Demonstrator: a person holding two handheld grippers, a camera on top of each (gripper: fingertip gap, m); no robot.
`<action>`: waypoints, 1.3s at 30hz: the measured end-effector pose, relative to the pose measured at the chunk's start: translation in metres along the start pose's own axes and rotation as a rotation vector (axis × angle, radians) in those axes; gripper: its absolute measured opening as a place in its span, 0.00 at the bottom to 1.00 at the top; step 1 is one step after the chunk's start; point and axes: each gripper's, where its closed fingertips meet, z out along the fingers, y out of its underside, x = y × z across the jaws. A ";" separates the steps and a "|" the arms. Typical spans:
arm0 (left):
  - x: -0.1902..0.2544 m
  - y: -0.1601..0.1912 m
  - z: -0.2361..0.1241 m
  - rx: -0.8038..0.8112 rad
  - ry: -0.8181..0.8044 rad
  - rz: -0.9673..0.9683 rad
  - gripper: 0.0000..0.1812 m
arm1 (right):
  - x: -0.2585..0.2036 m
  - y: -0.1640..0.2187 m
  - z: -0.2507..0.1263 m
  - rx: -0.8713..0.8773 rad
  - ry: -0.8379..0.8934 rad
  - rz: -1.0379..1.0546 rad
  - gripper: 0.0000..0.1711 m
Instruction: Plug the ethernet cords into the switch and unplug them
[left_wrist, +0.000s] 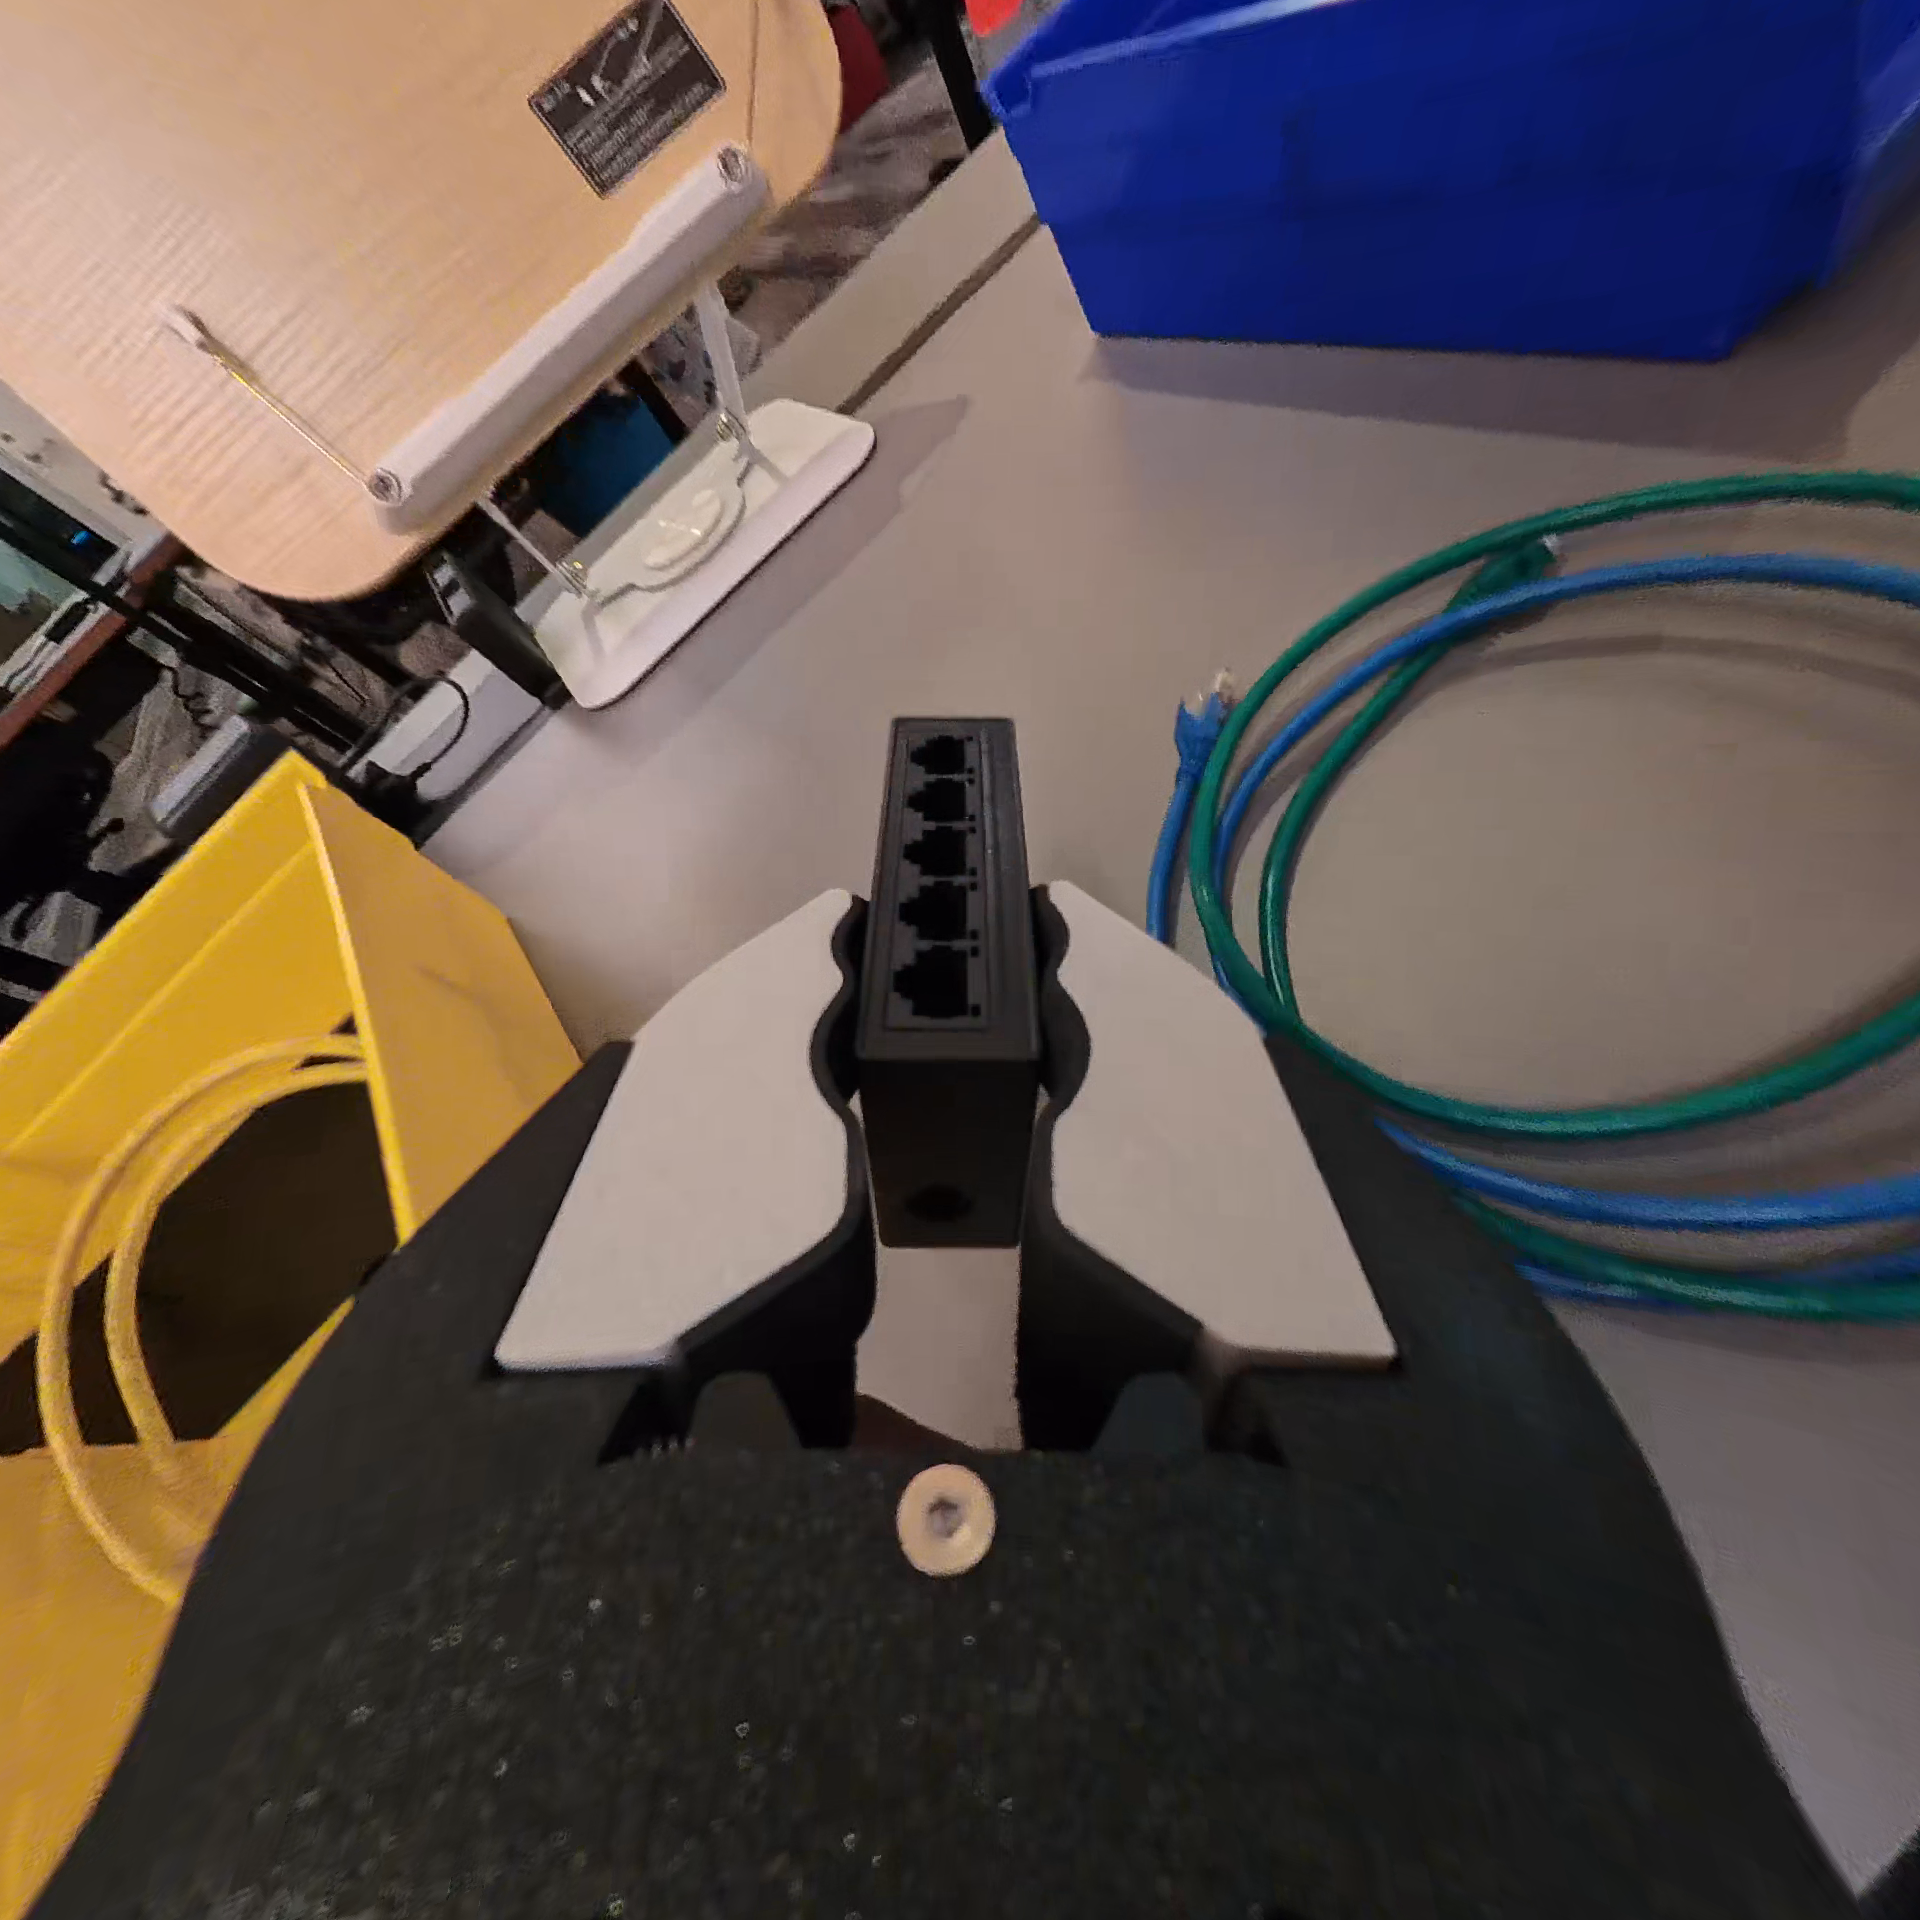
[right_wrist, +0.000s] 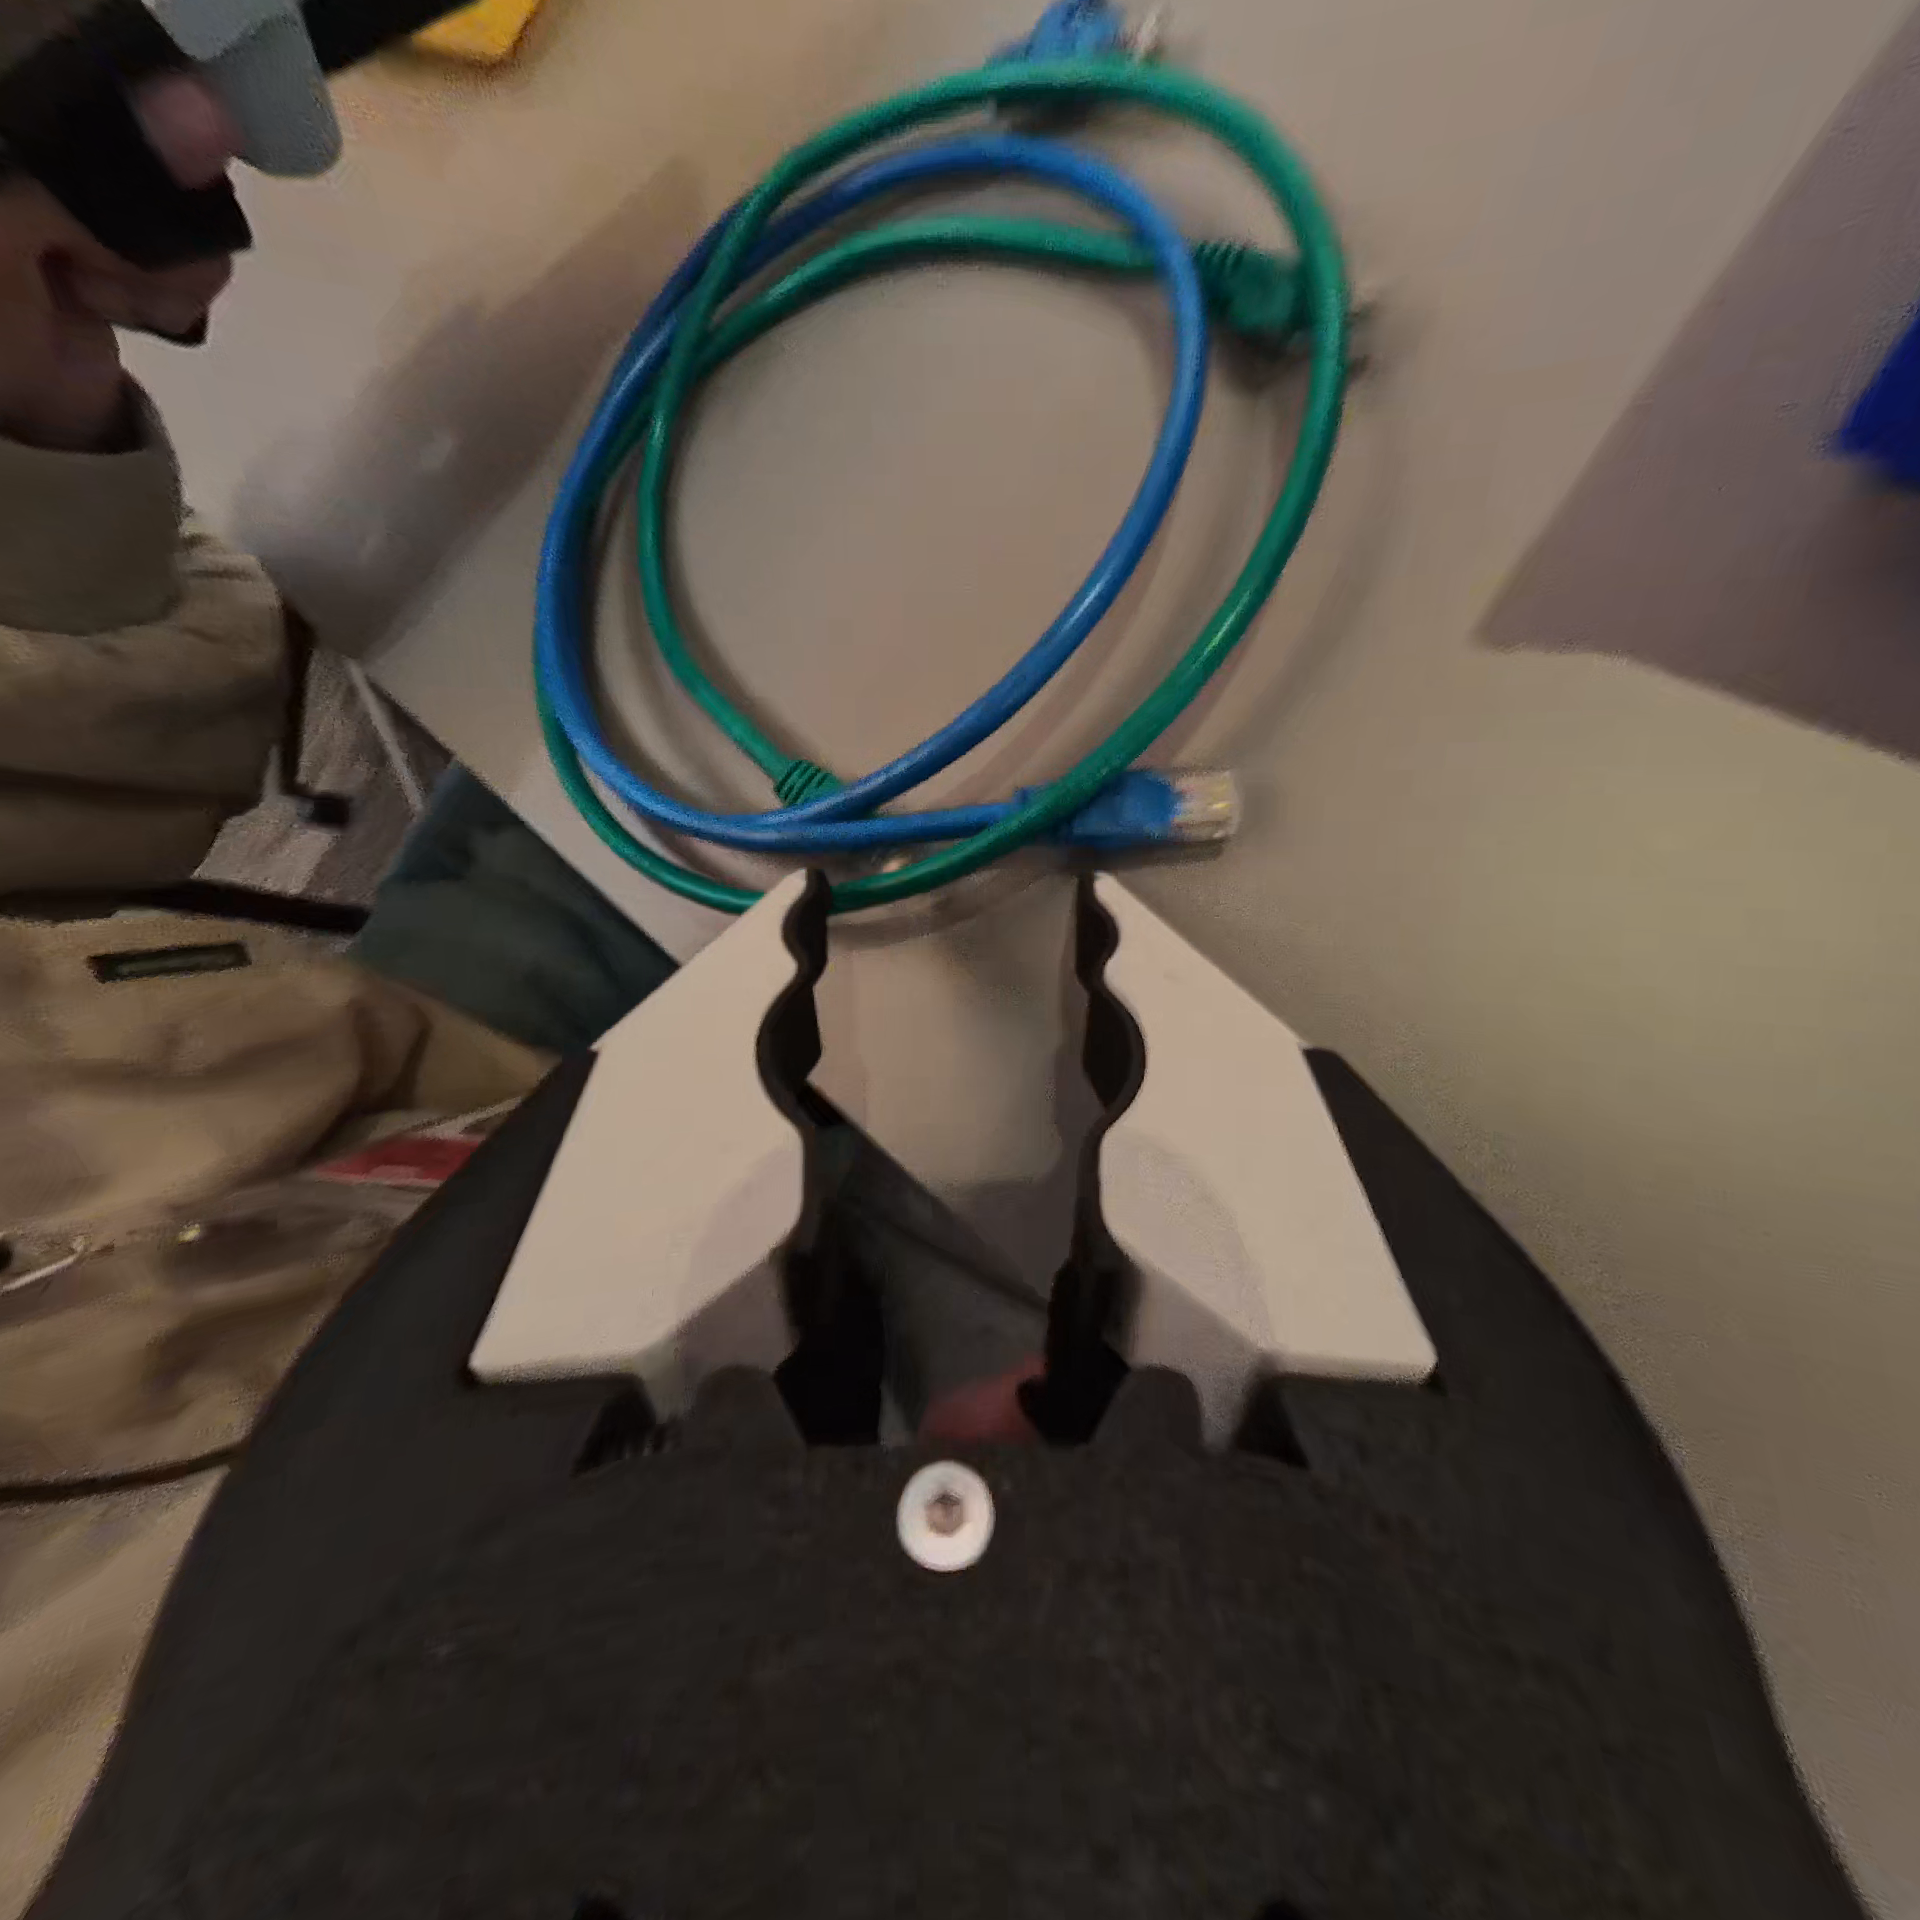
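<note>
My left gripper (left_wrist: 948, 914) clamps the black switch (left_wrist: 951, 935) between its fingers, ports facing up above the table (left_wrist: 1039, 582). My right gripper (right_wrist: 948, 883) stands wide and empty, with the coiled blue cord (right_wrist: 1122, 582) and green cord (right_wrist: 1278, 582) lying just beyond its fingertips.

Bare table (left_wrist: 727, 790) left of switch (left_wrist: 951, 914); coiled cords (left_wrist: 1299, 831) crowd right side.

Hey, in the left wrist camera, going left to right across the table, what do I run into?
Yellow bin with the yellow cable coiled in it → black switch clamped in the left gripper → coiled blue cable and green cable lying on the table.
</note>
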 end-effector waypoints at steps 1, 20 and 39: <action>0.000 0.004 -0.001 -0.010 -0.006 0.013 0.16 | -0.005 0.004 0.001 -0.031 -0.025 0.010 0.25; -0.014 0.020 -0.006 -0.030 -0.003 -0.015 0.16 | 0.054 -0.127 0.003 -0.155 0.347 -0.551 0.04; -0.018 0.039 -0.003 -0.077 0.015 -0.025 0.16 | -0.083 -0.045 0.064 0.027 -0.174 -0.466 0.28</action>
